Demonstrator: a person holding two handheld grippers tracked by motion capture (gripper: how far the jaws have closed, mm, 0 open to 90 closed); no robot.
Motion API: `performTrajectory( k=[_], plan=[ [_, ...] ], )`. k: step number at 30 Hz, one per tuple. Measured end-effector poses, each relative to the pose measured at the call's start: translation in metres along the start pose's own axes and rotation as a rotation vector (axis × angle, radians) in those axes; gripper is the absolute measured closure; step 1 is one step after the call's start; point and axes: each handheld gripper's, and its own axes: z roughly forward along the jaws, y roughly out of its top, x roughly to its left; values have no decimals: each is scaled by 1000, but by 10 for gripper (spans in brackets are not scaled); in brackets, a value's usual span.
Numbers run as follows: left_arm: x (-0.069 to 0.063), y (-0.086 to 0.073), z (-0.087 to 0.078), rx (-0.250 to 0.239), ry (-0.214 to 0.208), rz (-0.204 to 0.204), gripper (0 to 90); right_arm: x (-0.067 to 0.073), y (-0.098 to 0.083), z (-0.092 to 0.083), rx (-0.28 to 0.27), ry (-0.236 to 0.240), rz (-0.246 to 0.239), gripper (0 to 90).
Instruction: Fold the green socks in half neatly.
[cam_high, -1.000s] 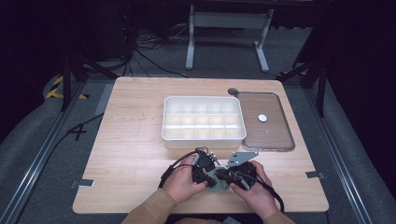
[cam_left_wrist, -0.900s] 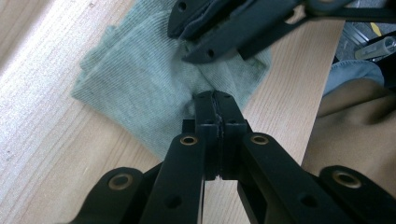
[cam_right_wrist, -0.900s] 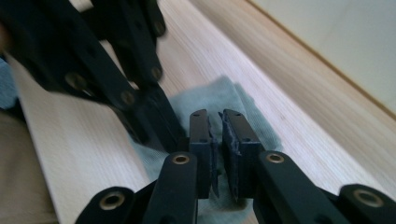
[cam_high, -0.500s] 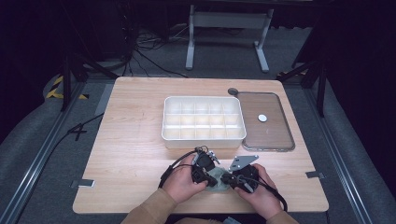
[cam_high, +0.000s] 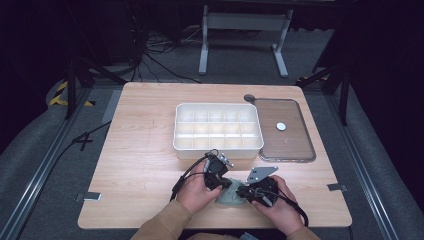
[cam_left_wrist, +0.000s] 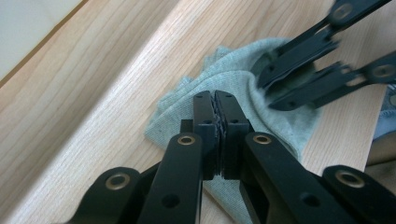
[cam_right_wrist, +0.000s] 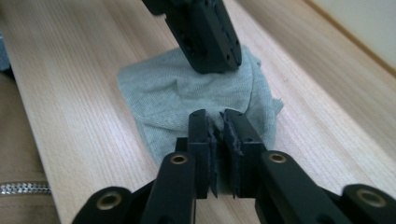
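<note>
A small grey-green cloth (cam_high: 227, 196) lies bunched on the wooden table near its front edge, between the two hands. My left gripper (cam_high: 221, 186) comes at it from the left, jaws pressed together on a raised fold of the cloth (cam_left_wrist: 233, 70). My right gripper (cam_high: 241, 192) meets it from the right, and its jaws pinch the cloth's edge (cam_right_wrist: 159, 93) with a thin gap left between them. The left gripper view has its own tips (cam_left_wrist: 216, 98) over the cloth and the right gripper (cam_left_wrist: 268, 88) beyond. The right gripper view has its own tips (cam_right_wrist: 217, 121) low and the left gripper (cam_right_wrist: 210, 65) ahead.
A white compartment tray (cam_high: 218, 151) stands just beyond the grippers, mid-table. To its right lies a flat transparent lid (cam_high: 285, 145) with a small white disc (cam_high: 281, 126) on it. A dark round hole (cam_high: 249, 98) sits at the lid's far corner. Bare wood spreads to the left.
My right gripper has drifted slightly toward the table's front edge. The left gripper and the cloth have barely moved.
</note>
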Motion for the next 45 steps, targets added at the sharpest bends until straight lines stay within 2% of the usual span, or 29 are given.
performTrajectory(
  k=[4,6,7,9,13,15,17,23,28,34,40,45],
  plan=[
    [1,-2,1,15,-2,-24,896,4,6,-7,-53,-8,-10,821],
    [1,-2,2,14,-3,-22,897,10,11,-9,-94,-6,-24,822],
    [1,-2,2,14,-3,-22,896,10,11,-9,-94,-6,-24,822],
    [1,-2,1,15,-4,-25,897,11,13,-2,-76,-9,-24,799],
    [1,-3,1,12,-5,-29,897,9,10,5,-75,-7,-12,787],
    [2,-3,1,14,-7,-29,897,8,10,8,-48,-4,-16,792],
    [2,-4,2,9,-12,-35,898,8,7,9,-14,-13,-30,796],
    [2,-4,1,11,-11,-34,898,6,2,4,33,-8,-8,787],
    [1,-4,-1,2,-13,-27,894,7,1,6,40,-15,-29,798],
    [0,-7,-15,-23,-18,-13,861,6,1,6,44,-13,-24,803],
    [4,-12,-30,-50,-20,-31,826,6,1,6,47,-13,-25,803],
    [11,-18,-31,-8,-5,-40,811,6,2,6,53,-7,-22,803]
  ],
)
